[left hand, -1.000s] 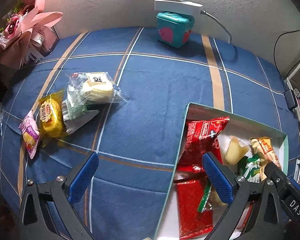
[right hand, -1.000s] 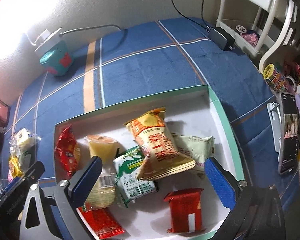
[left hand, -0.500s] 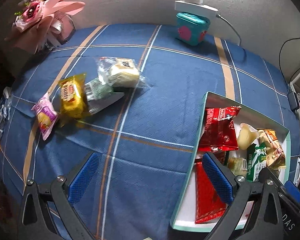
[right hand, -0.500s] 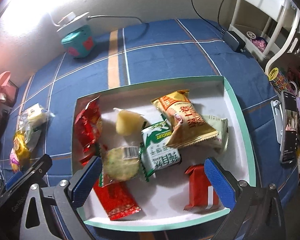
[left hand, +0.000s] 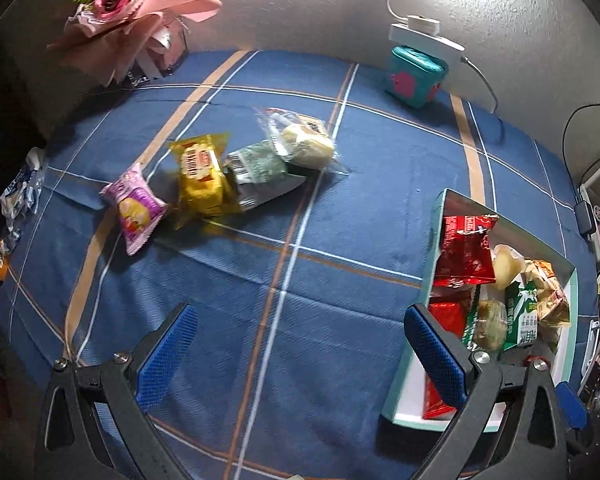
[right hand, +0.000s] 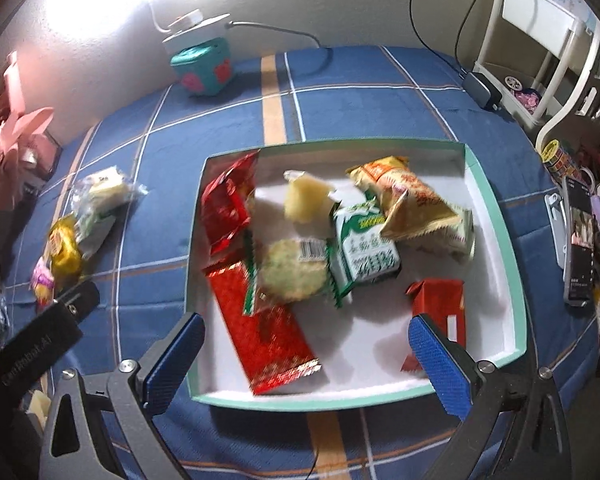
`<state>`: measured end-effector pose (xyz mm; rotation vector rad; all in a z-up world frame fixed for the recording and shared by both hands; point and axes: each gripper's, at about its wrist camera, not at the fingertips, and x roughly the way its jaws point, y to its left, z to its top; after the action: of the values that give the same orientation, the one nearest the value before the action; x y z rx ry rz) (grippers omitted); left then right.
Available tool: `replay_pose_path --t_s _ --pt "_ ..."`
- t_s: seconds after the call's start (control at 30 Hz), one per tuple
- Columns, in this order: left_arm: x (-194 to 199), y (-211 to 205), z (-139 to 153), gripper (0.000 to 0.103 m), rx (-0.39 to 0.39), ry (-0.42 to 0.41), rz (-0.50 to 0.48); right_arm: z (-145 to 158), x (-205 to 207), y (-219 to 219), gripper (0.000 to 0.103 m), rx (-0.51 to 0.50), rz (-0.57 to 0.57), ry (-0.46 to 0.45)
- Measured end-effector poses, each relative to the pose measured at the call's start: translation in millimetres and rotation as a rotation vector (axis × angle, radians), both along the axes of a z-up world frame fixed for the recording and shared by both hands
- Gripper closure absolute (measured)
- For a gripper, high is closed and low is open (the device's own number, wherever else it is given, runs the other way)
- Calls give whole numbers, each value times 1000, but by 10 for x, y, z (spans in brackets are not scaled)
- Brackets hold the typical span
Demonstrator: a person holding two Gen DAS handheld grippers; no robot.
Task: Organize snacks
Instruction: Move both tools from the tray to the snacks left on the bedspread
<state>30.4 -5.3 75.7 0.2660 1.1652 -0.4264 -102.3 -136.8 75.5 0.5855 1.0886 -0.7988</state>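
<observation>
At the lower edge of each wrist view, the left gripper (left hand: pixel 300 356) and right gripper (right hand: pixel 306 360) hang with fingers spread wide, holding nothing. The teal-rimmed box (right hand: pixel 494 216) at frame centre in the right view holds red packets, a green-and-white packet (right hand: pixel 364 248) and an orange packet (right hand: pixel 410 204). At the left view's upper left, on the blue plaid cloth (left hand: pixel 340 240), lie a pink packet (left hand: pixel 134 208), yellow packet (left hand: pixel 200 178) and clear-wrapped cake (left hand: pixel 304 144).
</observation>
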Motion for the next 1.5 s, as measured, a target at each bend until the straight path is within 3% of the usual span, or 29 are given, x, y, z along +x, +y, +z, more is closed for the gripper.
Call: replay_pose_path --t_s 0.37,1.03,1.5 --pt "183 265 10 0 -9 13 54 17 168 194 0 27 42 -28" --pt "852 888 -128 0 52 9 343 -127 924 520 0 95 150 -74" --pt "1185 1041 -205 0 25 30 381 -406 1357 742 0 115 221 -34"
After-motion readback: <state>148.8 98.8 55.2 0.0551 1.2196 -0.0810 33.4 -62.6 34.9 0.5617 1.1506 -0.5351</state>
